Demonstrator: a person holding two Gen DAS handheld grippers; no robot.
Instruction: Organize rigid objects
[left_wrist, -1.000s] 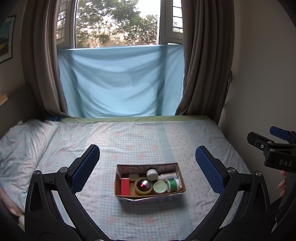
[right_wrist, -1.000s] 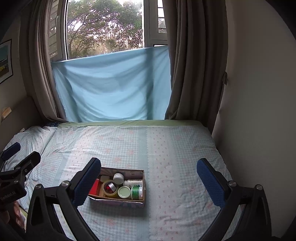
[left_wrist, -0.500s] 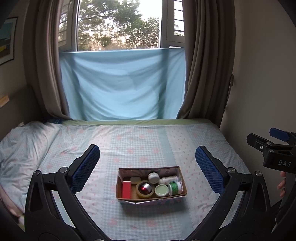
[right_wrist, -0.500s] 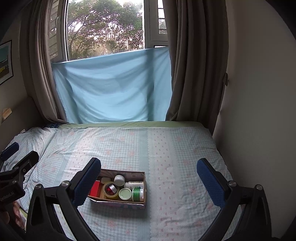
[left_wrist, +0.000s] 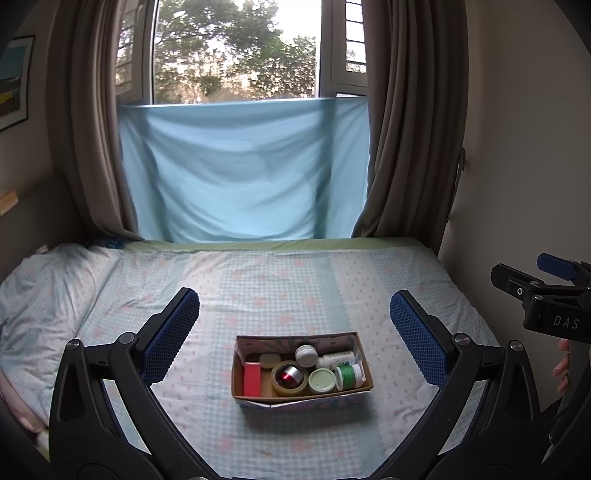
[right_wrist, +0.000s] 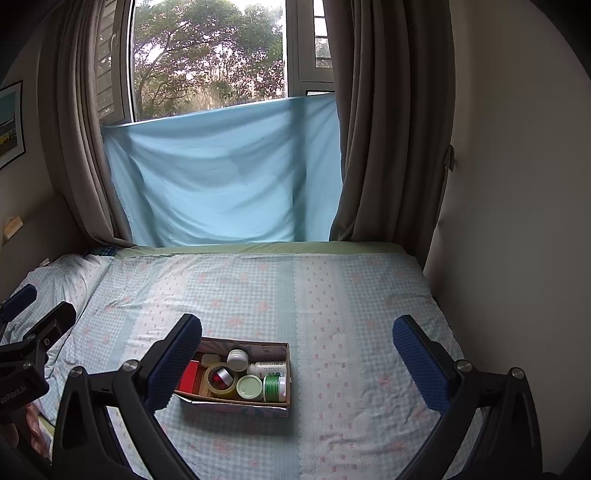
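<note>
Above the bed (left_wrist: 280, 288), both tools wide, empty.

Seen from the left gripper (left_wrist: 293, 332), now lower in view and a little toward 3 o'clock: the cardboard box (left_wrist: 301, 397), which sat higher a second ago, with more of the bed (left_wrist: 258, 280) showing behind it at 12 o'clock. Seen from the right gripper (right_wrist: 297, 354), also lower than before: the same box (right_wrist: 236, 404), slightly nearer to 6 o'clock, and the other gripper at 9 o'clock shifted a little downward. More window (left_wrist: 236, 51) visible above the blue cloth (left_wrist: 243, 170) in the left view.
</note>
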